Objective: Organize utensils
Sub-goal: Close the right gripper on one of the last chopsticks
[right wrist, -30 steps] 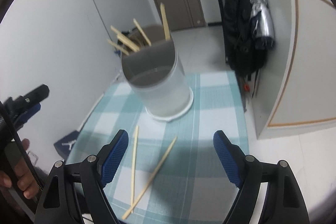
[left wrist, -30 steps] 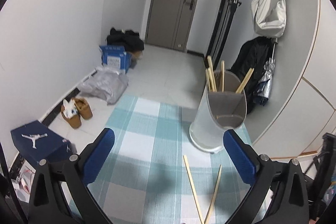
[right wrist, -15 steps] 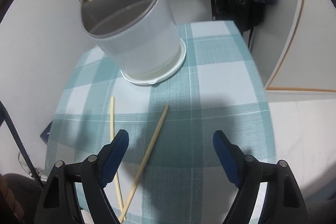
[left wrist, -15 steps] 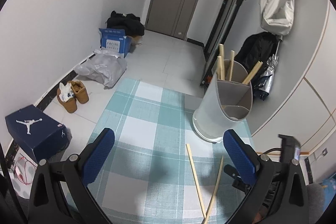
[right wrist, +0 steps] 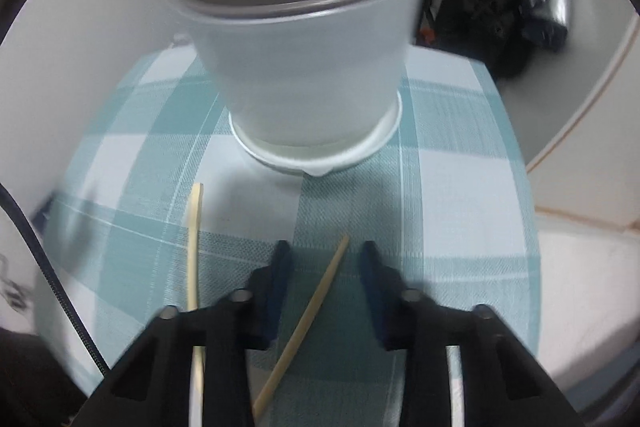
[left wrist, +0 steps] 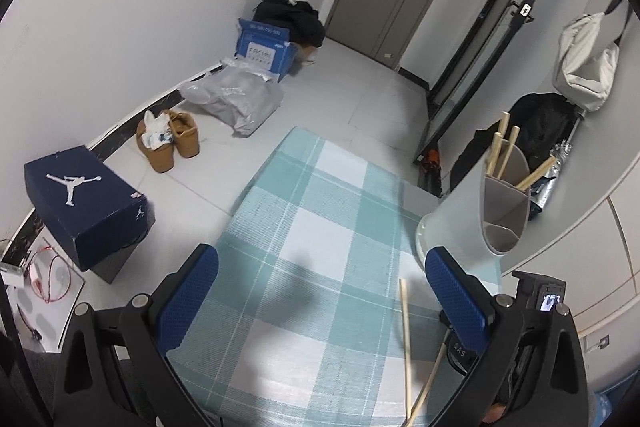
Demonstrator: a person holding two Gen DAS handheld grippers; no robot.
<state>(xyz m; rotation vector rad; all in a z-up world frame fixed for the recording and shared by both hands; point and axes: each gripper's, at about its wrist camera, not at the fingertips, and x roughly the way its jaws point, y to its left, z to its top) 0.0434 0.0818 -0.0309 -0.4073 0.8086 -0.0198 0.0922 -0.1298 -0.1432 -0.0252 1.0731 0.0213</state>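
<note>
Checked teal-and-white tablecloth (right wrist: pixel 460 187) fills the right wrist view. Left of centre: one pale chopstick (right wrist: pixel 194 247) lying flat, clear of both jaws. Centre: second chopstick (right wrist: pixel 316 307), long axis running lower left to upper right, lying between the jaws of the right gripper (right wrist: pixel 324 259). Jaws have just been closing; pads not yet touching it. Upper centre: white utensil holder (right wrist: pixel 304 75), standing beyond. Count: two loose chopsticks, one holder. Left gripper (left wrist: pixel 320 267) spread wide, holding nothing; right is nearer.

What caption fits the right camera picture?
Right claw closing around a slanted chopstick before the white utensil holder.
</note>
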